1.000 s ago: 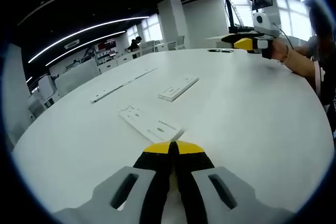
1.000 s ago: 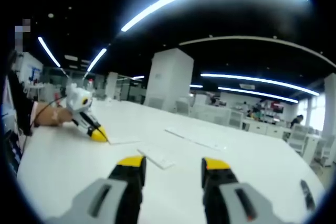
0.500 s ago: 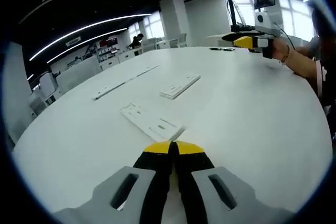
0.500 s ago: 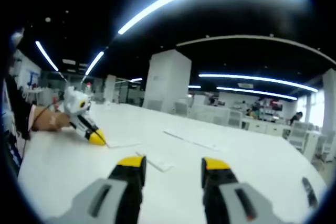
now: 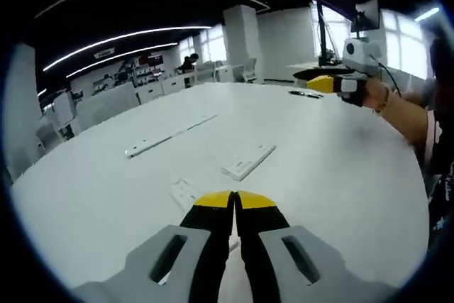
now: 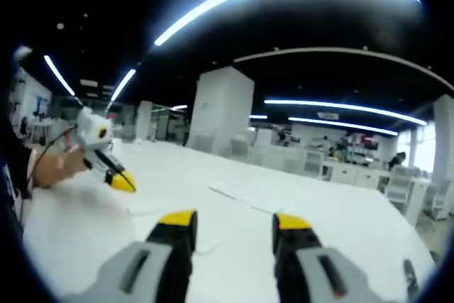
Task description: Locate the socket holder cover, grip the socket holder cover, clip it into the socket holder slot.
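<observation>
A flat white plate with cut-outs [image 5: 184, 192] lies on the white table [image 5: 333, 168], just past my left gripper [image 5: 233, 201] and partly hidden behind it. The jaws of this gripper are shut, with nothing seen between them. A thicker white slotted piece [image 5: 248, 161] lies further out, and a long white strip [image 5: 170, 135] beyond it to the left. My right gripper [image 6: 234, 221] is open and empty, held above the table. It also appears as the right gripper [image 5: 320, 81] at the upper right. The left gripper [image 6: 122, 182] hangs shut off the tabletop.
A person's hand and forearm [image 5: 397, 108] reach in from the right, and a hand [image 6: 53, 167] holds the left gripper. A small dark object [image 5: 306, 94] lies at the table's far side. Desks, chairs and a white pillar [image 6: 220, 108] stand beyond the table.
My left gripper has lifted away from the table and tilted, so the plates now sit lower in its view. The right view has drifted slightly; its jaws remain open.
</observation>
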